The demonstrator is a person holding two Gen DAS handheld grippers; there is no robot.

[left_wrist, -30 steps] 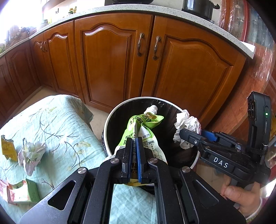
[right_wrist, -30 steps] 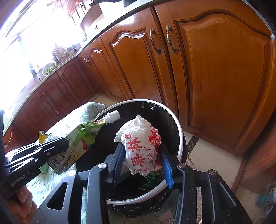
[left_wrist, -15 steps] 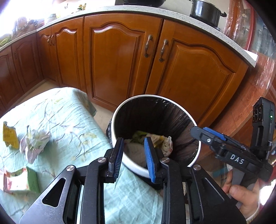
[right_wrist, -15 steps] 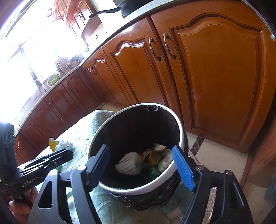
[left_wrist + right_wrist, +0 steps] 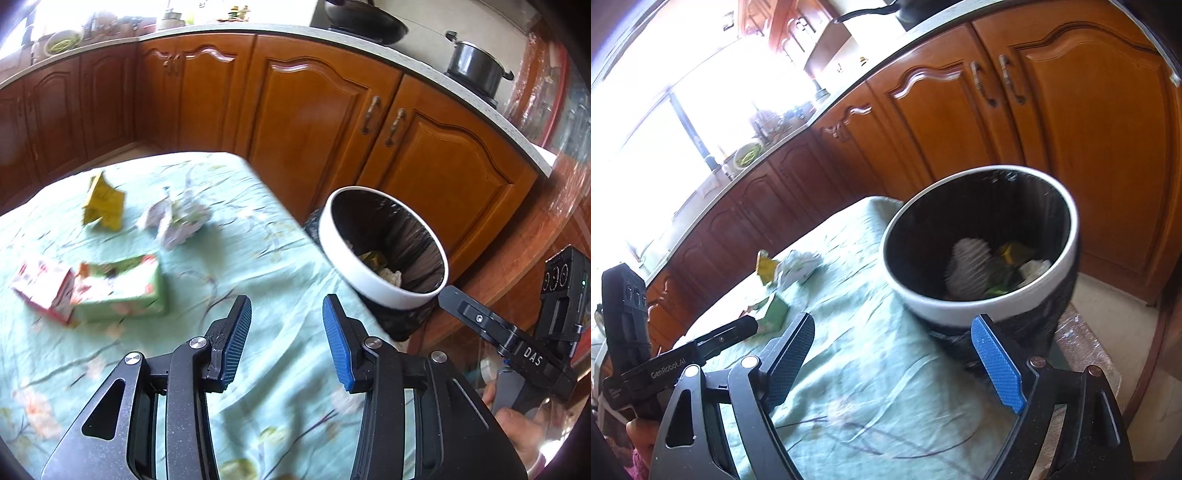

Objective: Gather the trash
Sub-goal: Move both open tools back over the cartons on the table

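A white-rimmed bin (image 5: 373,288) with a black liner stands beside the table and holds dropped trash; it also shows in the right wrist view (image 5: 982,306). My left gripper (image 5: 284,314) is open and empty above the green tablecloth. My right gripper (image 5: 894,332) is open and empty near the bin's near side. On the cloth lie a green carton (image 5: 122,288), a red-white wrapper (image 5: 40,291), a crumpled paper (image 5: 177,221) and a yellow packet (image 5: 103,206).
Brown kitchen cabinets (image 5: 314,110) run behind the table and bin. A black pot (image 5: 476,66) stands on the counter. The table edge (image 5: 280,206) ends just left of the bin. The floor (image 5: 1108,295) lies right of the bin.
Both grippers opened and dropped the green pouch and the white bag into the bin. Both then drew back and swung left toward the table.
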